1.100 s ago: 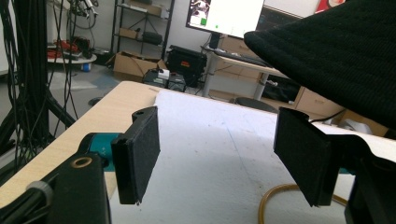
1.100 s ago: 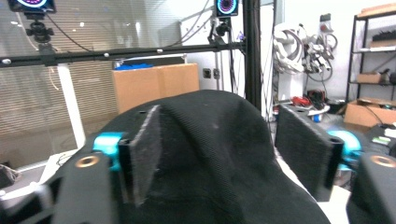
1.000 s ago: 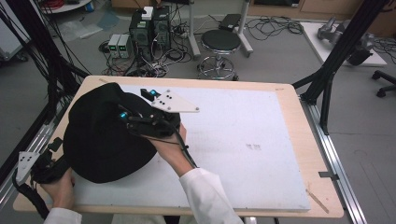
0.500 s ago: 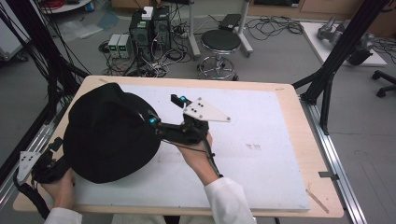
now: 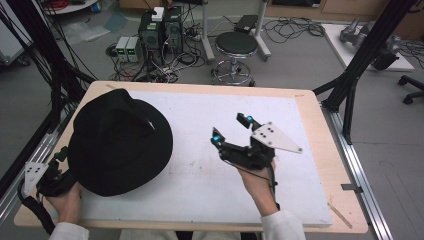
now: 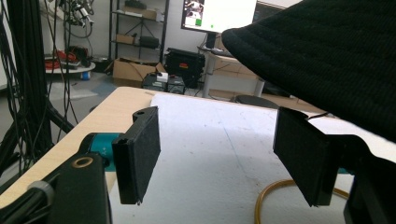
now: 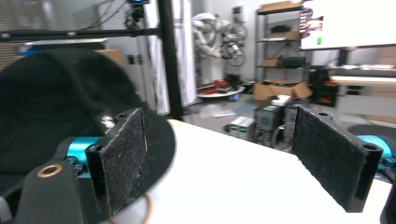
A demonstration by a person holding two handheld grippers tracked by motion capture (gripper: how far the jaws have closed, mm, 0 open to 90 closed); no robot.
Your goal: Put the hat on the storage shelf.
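Note:
A black wide-brimmed hat (image 5: 117, 142) lies crown up on the left half of the white mat (image 5: 200, 180). My right gripper (image 5: 231, 128) hovers over the mat's middle, well to the right of the hat. It is open; its jaws have just been opening a little and nothing is between them. In the right gripper view (image 7: 219, 158) the hat (image 7: 46, 102) sits off to the left beyond the left pad. My left gripper (image 6: 219, 158) is open at the hat's near-left edge, with the brim (image 6: 327, 60) hanging over its right pad without touching either one. Its grey plate (image 5: 34, 172) is at the table's front-left corner.
The wooden table edge (image 5: 320, 120) frames the mat. Black frame posts (image 5: 360, 65) rise at the table's right and left. A stool (image 5: 236, 47) and computer boxes (image 5: 160, 27) stand on the floor beyond. A yellow cable loop (image 6: 266, 200) lies near the left gripper.
My right gripper has pulled away from the hat's right side and travelled rightward over the mat, jaws open. The hat and left gripper have stayed put.

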